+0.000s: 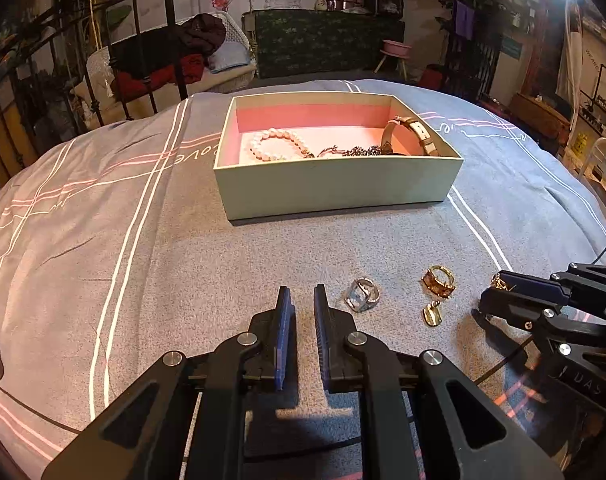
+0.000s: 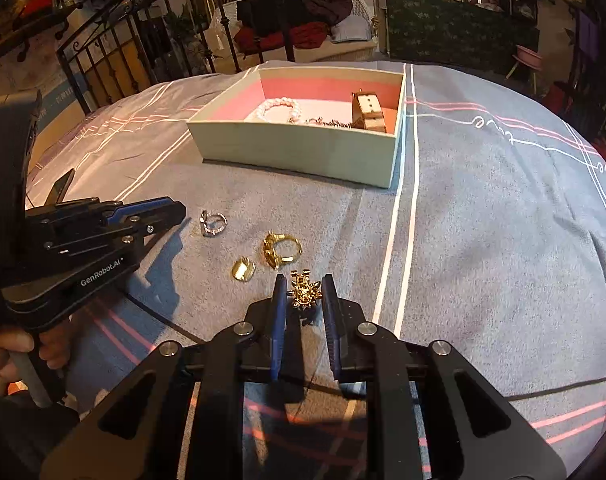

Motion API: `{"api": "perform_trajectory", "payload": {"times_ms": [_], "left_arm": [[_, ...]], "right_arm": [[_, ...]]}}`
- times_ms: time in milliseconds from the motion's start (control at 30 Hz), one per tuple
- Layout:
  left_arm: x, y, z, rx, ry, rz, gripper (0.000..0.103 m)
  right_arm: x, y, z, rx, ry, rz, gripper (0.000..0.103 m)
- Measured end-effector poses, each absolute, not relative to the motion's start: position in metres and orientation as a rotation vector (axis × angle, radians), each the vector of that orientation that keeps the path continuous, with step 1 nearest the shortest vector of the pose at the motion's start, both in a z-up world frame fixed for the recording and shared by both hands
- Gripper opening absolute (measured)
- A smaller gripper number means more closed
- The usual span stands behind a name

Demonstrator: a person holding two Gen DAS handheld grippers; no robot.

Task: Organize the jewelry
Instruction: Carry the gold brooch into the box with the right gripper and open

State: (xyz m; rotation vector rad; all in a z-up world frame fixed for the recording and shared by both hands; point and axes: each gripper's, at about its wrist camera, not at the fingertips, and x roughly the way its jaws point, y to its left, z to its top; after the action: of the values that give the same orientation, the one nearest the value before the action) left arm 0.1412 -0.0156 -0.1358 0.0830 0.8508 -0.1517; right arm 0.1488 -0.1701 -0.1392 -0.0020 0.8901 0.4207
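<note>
Your right gripper point(image 2: 304, 292) is clamped on a little gold flower-shaped piece point(image 2: 303, 291), down low at the grey bedspread point(image 2: 483, 220); can't honestly tell if the piece is off the fabric or touching it. Your left gripper point(image 1: 303, 300) is squeezed nearly together with nothing between the pads, just bare blanket showing in the slit. Just right of its tips sits a silver ring point(image 1: 361, 294), further right a chunky gold ring point(image 1: 439, 282), and a small gold oval charm point(image 1: 432, 314) right below that one. All three are loose on the bedspread between your two grippers. The open box point(image 1: 335, 184) with the pink lining sits well beyond them. Inside it there's a pearl bracelet point(image 1: 277, 145) on the left, a dark tangled chain point(image 1: 353, 151) in the middle and a tan strap watch point(image 1: 413, 134) leaning on the right wall
</note>
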Motion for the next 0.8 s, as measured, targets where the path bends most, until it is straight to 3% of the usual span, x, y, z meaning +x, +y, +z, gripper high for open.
{"api": "perform_trajectory", "payload": {"times_ms": [500, 800], "left_arm": [[0.251, -0.020, -0.053, -0.007, 0.716, -0.162, 0.012], [0.291, -0.030, -0.043, -0.038, 0.749, -0.162, 0.012]], "right_arm": [[0.256, -0.153, -0.052, -0.035, 0.700, 0.426, 0.018], [0.296, -0.144, -0.047, -0.038, 0.714, 0.396, 0.019]]}}
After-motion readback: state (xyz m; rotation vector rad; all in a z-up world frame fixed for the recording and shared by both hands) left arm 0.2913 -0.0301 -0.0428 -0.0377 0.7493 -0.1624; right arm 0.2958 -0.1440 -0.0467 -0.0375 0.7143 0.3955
